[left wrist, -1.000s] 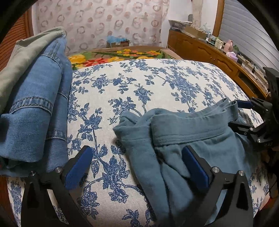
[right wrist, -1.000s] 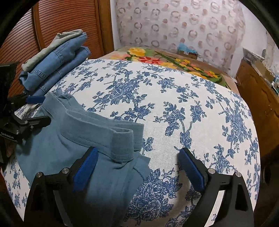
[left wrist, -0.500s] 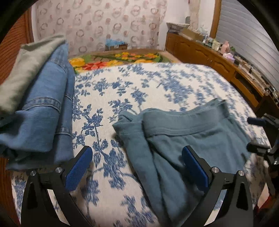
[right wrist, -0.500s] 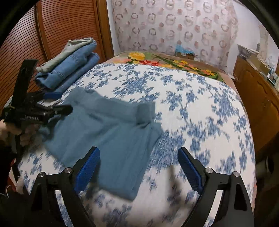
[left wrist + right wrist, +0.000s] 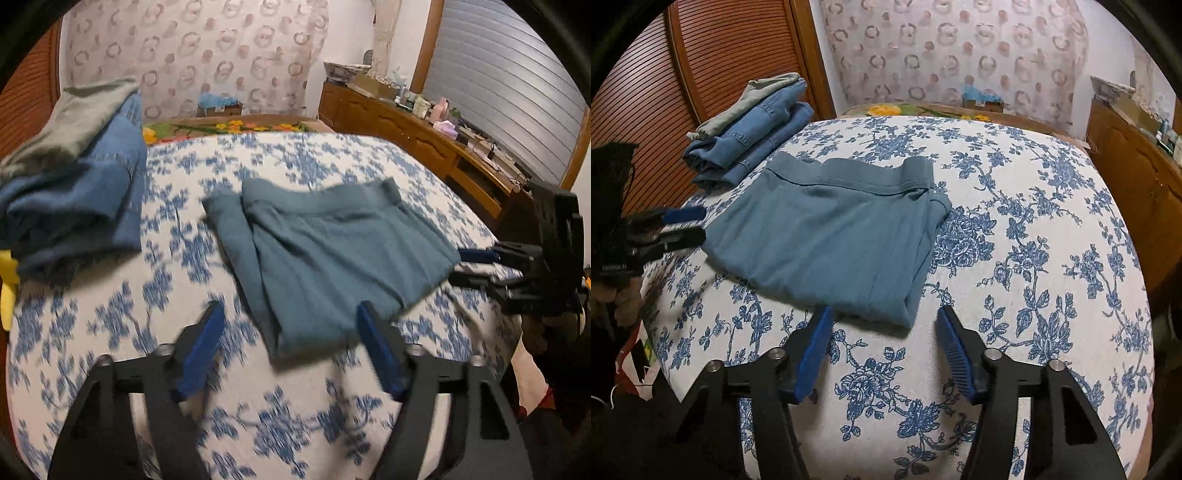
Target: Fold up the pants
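Observation:
Teal-blue pants [image 5: 332,251] lie folded into a flat rectangle on the blue-flowered bed cover [image 5: 332,162]. They also show in the right wrist view [image 5: 831,236], waistband at the far side. My left gripper [image 5: 290,332] is open and empty, just short of the fold's near corner. My right gripper [image 5: 884,328] is open and empty, just short of the near right corner. Each gripper shows in the other's view, the right one [image 5: 476,264] at the fold's right edge and the left one [image 5: 685,225] at its left edge.
A stack of folded jeans with a grey-green garment on top [image 5: 753,125] sits at the bed's far left, also seen in the left wrist view [image 5: 74,177]. A wooden sideboard with clutter [image 5: 424,125] runs along the right. A slatted wooden door [image 5: 701,74] stands at left.
Both grippers have let go of the pants and pulled back toward the bed's near edge. The pants now lie flatter. Both pairs of fingers stand narrower than before.

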Available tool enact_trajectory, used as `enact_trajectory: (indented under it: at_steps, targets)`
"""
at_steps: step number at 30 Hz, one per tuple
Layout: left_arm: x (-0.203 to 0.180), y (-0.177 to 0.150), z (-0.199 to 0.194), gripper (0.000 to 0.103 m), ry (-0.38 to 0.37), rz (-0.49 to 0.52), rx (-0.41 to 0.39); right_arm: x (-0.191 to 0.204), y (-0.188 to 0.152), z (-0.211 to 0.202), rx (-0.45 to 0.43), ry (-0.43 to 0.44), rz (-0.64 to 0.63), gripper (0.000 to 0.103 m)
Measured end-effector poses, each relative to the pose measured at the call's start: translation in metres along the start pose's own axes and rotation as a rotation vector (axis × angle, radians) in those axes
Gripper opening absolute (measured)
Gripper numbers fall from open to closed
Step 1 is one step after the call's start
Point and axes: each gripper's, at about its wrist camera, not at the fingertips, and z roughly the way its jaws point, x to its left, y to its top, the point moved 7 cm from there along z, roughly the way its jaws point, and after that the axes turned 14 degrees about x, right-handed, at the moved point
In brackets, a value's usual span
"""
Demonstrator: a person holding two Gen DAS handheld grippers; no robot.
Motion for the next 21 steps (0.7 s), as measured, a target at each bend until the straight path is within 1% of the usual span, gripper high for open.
enact_trajectory:
  at_steps: [2, 7, 10, 12, 13, 14, 15, 16, 17, 18, 21]
  targets:
    - [-0.001, -0.006, 0.004, 0.057, -0.009, -0.011, 0.017, -0.002, 0.003, 0.001, -0.005, 0.002, 0.009, 0.050]
    - [-0.004, -0.016, 0.012, 0.055, -0.008, -0.016, 0.037, -0.003, 0.004, 0.005, -0.016, 0.004, 0.029, 0.042]
    - [-0.006, -0.012, 0.013, 0.050, 0.010, -0.004, 0.032, -0.003, 0.004, 0.005, -0.015, 0.022, 0.033, 0.037]
    - [-0.005, -0.009, 0.014, 0.041, 0.001, 0.000, 0.030, -0.002, 0.004, 0.005, -0.015, 0.023, 0.028, 0.034]
    - [-0.005, -0.009, 0.015, 0.038, -0.003, 0.001, 0.031, -0.001, 0.003, 0.005, -0.015, 0.027, 0.023, 0.029]
    - [-0.005, -0.009, 0.015, 0.031, -0.007, 0.002, 0.030, 0.001, 0.003, 0.005, -0.014, 0.030, 0.020, 0.023]
    - [-0.005, -0.009, 0.013, 0.022, -0.005, 0.002, 0.021, 0.001, 0.003, 0.005, -0.012, 0.033, 0.017, 0.020]
    - [-0.005, -0.008, 0.008, 0.018, -0.004, 0.003, 0.001, 0.002, 0.003, 0.005, -0.015, 0.037, 0.015, 0.015]
    - [-0.004, -0.008, 0.005, 0.014, -0.009, 0.001, -0.011, 0.002, 0.003, 0.004, -0.020, 0.036, 0.014, 0.011]
    - [-0.003, -0.007, 0.000, 0.012, -0.015, -0.005, -0.026, 0.001, 0.002, 0.002, -0.022, 0.036, 0.013, 0.011]
    - [-0.002, -0.006, -0.015, 0.009, -0.018, -0.004, -0.052, -0.002, 0.002, -0.007, -0.048, 0.048, 0.023, 0.008]
